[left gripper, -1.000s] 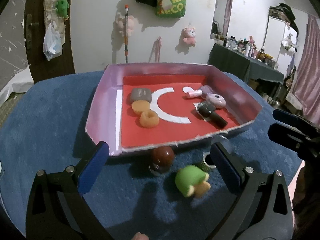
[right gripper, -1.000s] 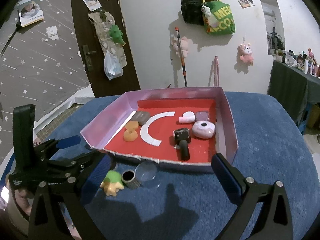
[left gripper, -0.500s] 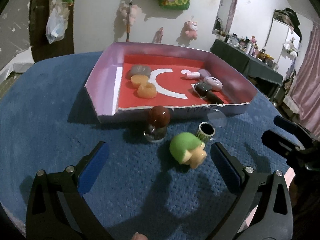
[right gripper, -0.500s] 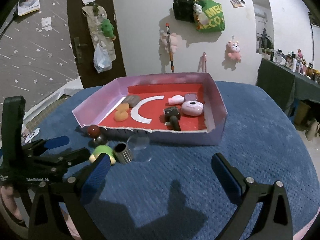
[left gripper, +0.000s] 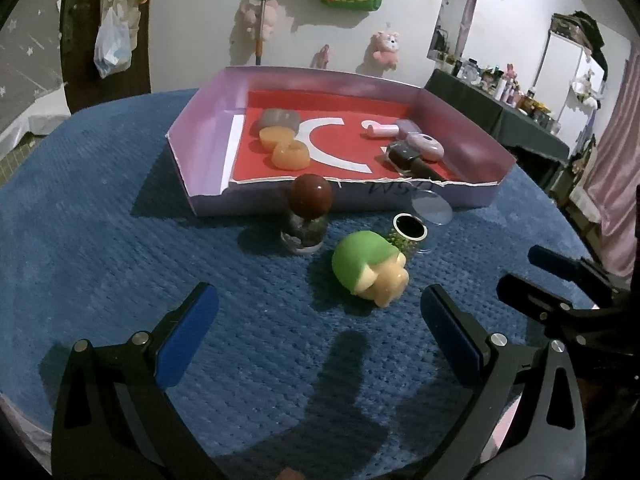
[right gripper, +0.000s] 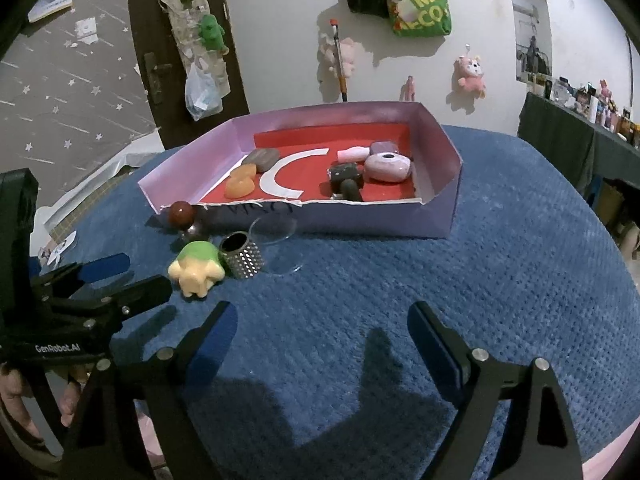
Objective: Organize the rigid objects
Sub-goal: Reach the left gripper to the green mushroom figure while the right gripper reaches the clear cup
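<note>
Green toy (left gripper: 370, 266) beyond left gripper's (left gripper: 320, 330) jaws

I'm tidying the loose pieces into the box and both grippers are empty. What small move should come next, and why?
Probably ease the left gripper forward and down around the green-capped toy. It lies on the blue cloth outside the box, just ahead of the open jaws, and nothing is held yet.
</note>
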Available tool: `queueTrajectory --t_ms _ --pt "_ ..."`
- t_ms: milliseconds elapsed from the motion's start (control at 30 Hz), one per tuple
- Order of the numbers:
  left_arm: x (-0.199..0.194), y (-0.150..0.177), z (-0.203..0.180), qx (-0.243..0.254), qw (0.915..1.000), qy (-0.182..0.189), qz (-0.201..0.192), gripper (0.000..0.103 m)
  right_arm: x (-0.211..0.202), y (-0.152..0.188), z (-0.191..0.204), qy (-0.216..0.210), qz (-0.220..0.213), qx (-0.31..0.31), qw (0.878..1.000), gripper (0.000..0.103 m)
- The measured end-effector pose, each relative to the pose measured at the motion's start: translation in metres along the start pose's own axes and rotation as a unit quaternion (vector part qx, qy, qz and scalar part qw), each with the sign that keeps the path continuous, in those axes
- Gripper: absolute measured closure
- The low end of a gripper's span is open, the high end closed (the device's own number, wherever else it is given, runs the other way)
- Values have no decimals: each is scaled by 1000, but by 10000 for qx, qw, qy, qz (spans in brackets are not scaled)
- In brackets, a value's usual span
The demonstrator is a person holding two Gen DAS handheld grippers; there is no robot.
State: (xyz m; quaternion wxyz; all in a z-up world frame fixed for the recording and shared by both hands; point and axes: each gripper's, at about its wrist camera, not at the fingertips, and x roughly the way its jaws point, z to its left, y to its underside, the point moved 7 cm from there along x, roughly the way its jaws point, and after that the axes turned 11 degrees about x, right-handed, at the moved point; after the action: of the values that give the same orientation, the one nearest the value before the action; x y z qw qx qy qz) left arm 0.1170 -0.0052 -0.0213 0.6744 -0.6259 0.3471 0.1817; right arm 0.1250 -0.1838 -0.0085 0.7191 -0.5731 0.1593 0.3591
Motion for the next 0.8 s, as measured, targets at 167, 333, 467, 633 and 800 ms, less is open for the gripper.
queueTrajectory --t_ms 167,333,467,633,800 --pt "3 1 -2 22 10000 -45 32 0 3 1 -7 27 94 117 9999 19" --pt "5 0 -6 -2 10000 59 15 0 8 4 -12 69 223 200 9995 27" --pt "7 -3 -11 -15 9999 165 16 0 9 4 -14 81 219 211 9995 27" --pt "14 -5 -19 55 9996 257 50 0 11 -1 -14 119 207 251 9994 27" --pt "26 -5 -22 39 9995 278 147 0 13 -6 -17 193 198 270 9993 27"
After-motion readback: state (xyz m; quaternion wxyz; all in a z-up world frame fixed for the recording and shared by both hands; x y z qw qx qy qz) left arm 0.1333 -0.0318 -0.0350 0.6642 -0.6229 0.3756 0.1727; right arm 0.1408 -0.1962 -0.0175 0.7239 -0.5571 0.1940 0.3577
